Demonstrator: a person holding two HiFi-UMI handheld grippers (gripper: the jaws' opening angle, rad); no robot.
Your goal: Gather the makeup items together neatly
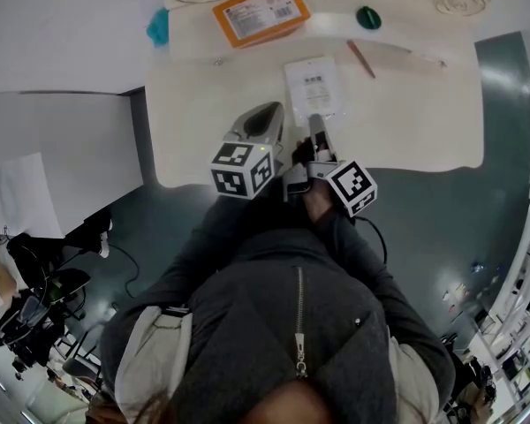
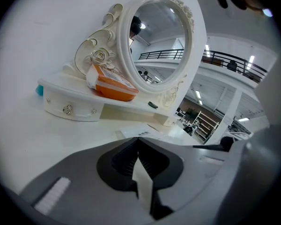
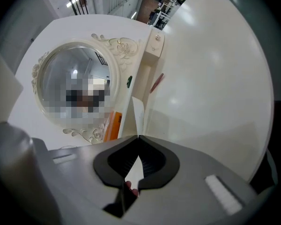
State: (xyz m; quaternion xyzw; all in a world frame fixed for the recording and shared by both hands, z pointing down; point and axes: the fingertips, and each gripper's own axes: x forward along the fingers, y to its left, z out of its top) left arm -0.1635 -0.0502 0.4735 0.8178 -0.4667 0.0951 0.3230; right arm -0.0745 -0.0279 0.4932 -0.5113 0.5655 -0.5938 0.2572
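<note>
Left tool (image 2: 137,139): jaws pressed together, nothing between them, over the near part of the white worktop (image 1: 406,122), just left of the clear sachet (image 1: 314,85). Right tool (image 3: 138,137): jaws pressed together, apparently pinching the sachet's near edge; the sheet runs straight out from the tips. The sachet is mid-worktop. A reddish pencil (image 1: 362,58) lies just beyond it to the right, apart. The orange packet (image 1: 261,11) sits on the low shelf of the ornate white mirror stand (image 2: 157,36). A dark green round item (image 1: 368,18) is right of the packet, a teal item (image 1: 158,26) at the shelf's left end.
</note>
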